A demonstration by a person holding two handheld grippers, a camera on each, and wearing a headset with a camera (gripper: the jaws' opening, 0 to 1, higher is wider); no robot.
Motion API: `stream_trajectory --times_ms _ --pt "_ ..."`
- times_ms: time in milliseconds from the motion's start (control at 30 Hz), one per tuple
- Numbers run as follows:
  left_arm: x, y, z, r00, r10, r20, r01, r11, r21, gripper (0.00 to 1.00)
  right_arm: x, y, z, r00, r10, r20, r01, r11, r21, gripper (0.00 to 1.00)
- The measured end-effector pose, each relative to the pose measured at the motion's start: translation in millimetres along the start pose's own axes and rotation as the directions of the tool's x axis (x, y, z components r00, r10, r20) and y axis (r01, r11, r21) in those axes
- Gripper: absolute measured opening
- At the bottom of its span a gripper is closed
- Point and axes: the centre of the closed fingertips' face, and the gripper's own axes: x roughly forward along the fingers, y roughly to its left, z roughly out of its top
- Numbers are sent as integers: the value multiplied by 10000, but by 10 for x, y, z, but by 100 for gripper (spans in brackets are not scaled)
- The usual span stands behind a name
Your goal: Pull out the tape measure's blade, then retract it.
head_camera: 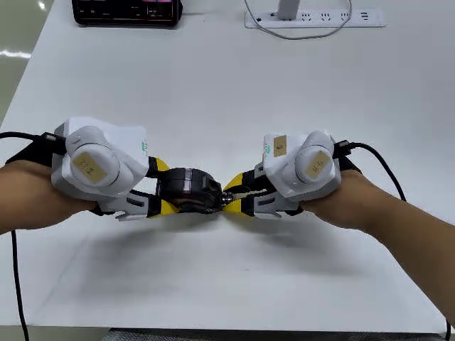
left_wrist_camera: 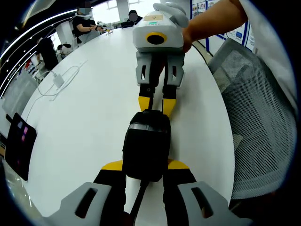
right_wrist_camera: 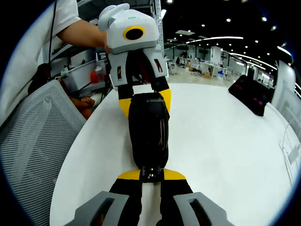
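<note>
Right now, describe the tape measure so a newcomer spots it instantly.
On the white workbench, look near its front edge, between the left gripper and right gripper. The tape measure is the black rounded case, darker than their yellow-tipped jaws.

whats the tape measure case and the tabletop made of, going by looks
tape measure: likely black moulded plastic, maybe rubber-coated; mostly dull, with a soft highlight near its top edge.
table: smooth white laminate or painted board, can't tell which; even, seamless surface with low sheen.
</note>
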Motion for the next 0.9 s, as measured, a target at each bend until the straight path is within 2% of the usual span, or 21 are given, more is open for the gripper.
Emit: stream_trajectory --times_ms 533,900 --pt "9 9 -13 10000 -32 -7 32 10000 -60 24 -46 12 -18 9998 -41 -201 36 9997 -237 10" --pt "12 7 -5 10000 5 37 -4 9999 -137 24 -140 -11 -98 9994 -53 -352 43 9996 -262 10"
